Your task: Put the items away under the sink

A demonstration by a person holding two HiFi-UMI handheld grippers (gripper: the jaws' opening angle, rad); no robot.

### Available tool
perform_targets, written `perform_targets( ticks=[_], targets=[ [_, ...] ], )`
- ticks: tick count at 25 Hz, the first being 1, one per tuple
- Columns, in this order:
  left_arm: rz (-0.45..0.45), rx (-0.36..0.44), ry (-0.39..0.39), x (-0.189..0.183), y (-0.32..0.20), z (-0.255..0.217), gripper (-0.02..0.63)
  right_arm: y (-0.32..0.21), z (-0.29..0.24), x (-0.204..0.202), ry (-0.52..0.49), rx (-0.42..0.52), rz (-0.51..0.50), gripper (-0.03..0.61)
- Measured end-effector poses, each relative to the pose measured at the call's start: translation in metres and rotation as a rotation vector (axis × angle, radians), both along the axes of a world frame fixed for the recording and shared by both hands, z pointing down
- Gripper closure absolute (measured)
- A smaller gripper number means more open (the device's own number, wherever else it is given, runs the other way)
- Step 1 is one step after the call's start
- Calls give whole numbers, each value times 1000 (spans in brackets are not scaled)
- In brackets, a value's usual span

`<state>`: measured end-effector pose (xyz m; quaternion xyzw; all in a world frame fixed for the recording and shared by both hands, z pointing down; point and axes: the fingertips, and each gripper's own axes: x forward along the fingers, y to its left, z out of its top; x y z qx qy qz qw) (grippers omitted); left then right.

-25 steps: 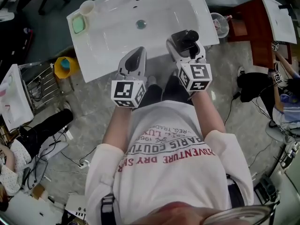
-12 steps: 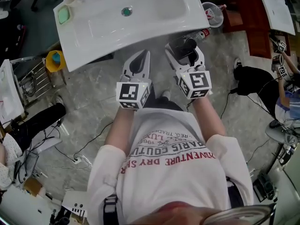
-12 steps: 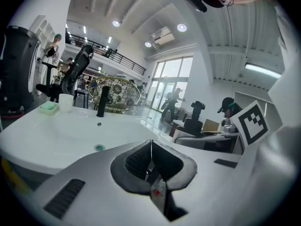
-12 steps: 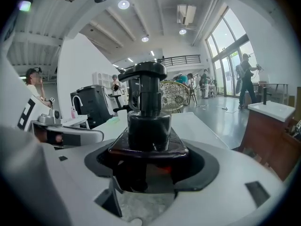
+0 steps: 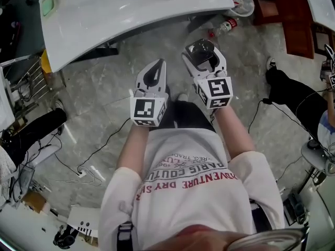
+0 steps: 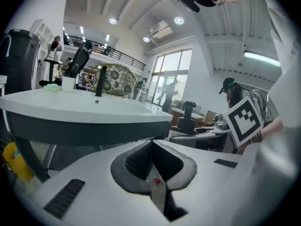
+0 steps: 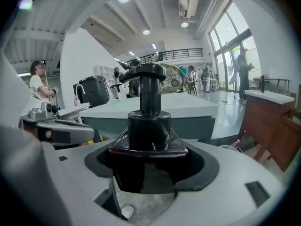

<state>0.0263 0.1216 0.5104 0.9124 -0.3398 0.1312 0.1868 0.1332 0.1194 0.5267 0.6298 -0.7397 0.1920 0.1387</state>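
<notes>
Right tongs (image 7: 151,166) gripping pump bottle (image 7: 149,121), stone floor (image 5: 99,93), white sink (image 5: 146,9)

A large open hall set up as a recording lab is being shown, not a home. Ahead of the fingers (image 5: 144,80) of the left gripper (image 5: 158,64), a free-standing sink (image 5: 131,14) is being carried on a bare metal frame over a stone-tiled floor (image 5: 104,88). Loose cables (image 5: 102,148) are being left lying behind and left of those fingers. Far beyond them, a mezzanine railing (image 6: 120,55), tall windows (image 6: 171,72) and recessed ceiling lights (image 6: 178,20) are being shown, and other people are being seen standing about.
</notes>
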Motion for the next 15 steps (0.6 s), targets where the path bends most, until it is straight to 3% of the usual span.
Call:
perform_targets(
  ticks=[5,15],
  targets=[
    [35,88,-26,12,-17,66,591,-7,73,12,-14,21,48,207],
    [43,188,34,23,-70,198,591,-54,220,13,-10,93,46,207]
  ],
)
